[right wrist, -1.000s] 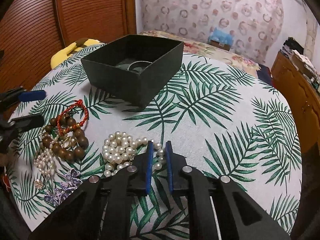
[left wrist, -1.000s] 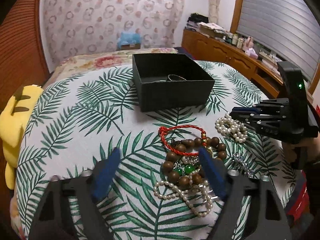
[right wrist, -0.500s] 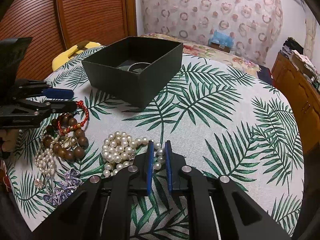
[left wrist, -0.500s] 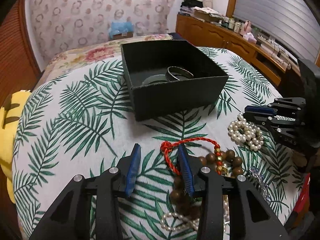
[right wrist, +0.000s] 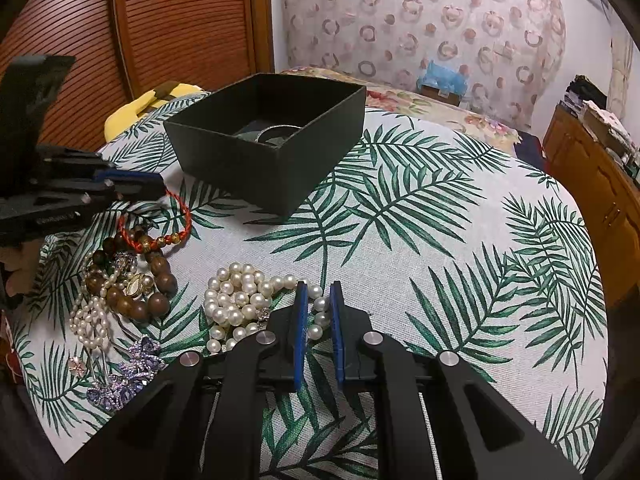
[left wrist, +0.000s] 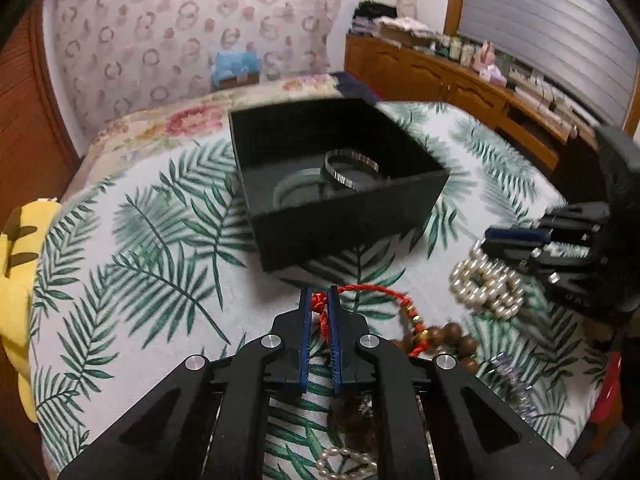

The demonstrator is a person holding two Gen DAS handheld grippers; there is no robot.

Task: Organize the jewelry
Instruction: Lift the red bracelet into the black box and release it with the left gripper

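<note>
The red cord bracelet (left wrist: pixel 372 300) lies on the leaf-print tablecloth (left wrist: pixel 132 248) just in front of the black box (left wrist: pixel 340 216), its knotted end pinched between the narrow blue-padded jaws of the left gripper (left wrist: pixel 319 300). From the right wrist view the cord loops from that gripper's tip (right wrist: pixel 158 188) back over the brown wooden beads (right wrist: pixel 154 276) in the pile.

The left gripper reaches in low and level, pointing toward the near wall of the box. The right gripper (right wrist: pixel 318 300) hovers low over the cloth, its jaws drawn close around a strand of the pearl bracelet (right wrist: pixel 244 300); whether the pads actually press the pearls I cannot tell.

Beside the beads lie a string of small pearls (right wrist: pixel 90 320) and a purple flower piece (right wrist: pixel 128 376). The cloth covers a rounded table; behind it stand a floral-covered bed (right wrist: pixel 432 104), a ring-patterned curtain (right wrist: pixel 420 20), a wooden slatted door (right wrist: pixel 172 20) and a wooden sideboard (left wrist: pixel 460 84). A yellow cushion (left wrist: pixel 16 272) sits at the table's edge.

Inside the open box rest a silver bangle (left wrist: pixel 352 166) and a darker ring shape (left wrist: pixel 296 194).
</note>
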